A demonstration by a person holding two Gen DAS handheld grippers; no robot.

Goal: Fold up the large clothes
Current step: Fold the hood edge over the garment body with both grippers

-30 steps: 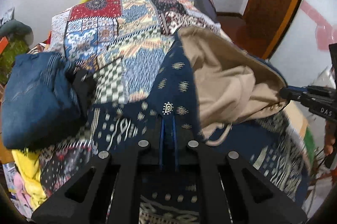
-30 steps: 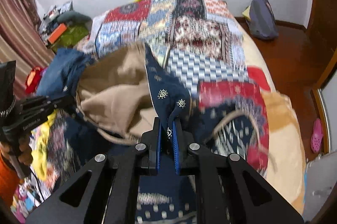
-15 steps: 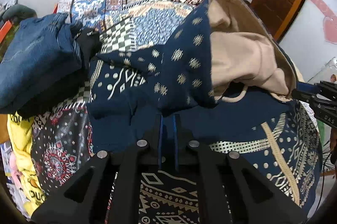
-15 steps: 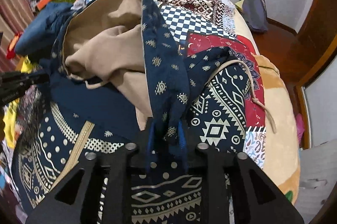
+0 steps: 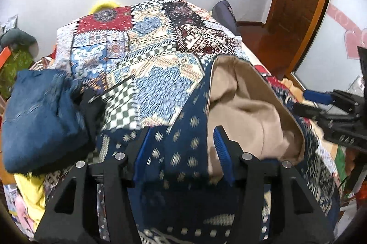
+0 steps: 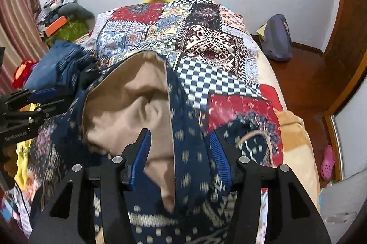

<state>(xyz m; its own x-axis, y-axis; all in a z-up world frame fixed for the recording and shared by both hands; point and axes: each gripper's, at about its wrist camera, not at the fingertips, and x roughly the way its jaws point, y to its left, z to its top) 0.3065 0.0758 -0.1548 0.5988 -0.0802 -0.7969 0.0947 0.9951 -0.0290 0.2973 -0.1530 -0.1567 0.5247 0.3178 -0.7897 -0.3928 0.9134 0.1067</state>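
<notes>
patchwork bed [image 5: 146, 42] | left gripper [image 5: 182, 147], right gripper [image 6: 180, 147] just spread, released navy garment [image 6: 190, 152]

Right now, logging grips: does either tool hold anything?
Nothing. Both tools, left and right, have just been opening; the navy garment lies loose between them.

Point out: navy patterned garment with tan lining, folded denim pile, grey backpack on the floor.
navy patterned garment [image 6: 190, 147], right wrist view, on the navy edge strip between the open jaws.
folded denim pile [image 5: 39, 120], left wrist view, on its top face.
grey backpack [image 6: 276, 37], right wrist view, on its front panel.
</notes>
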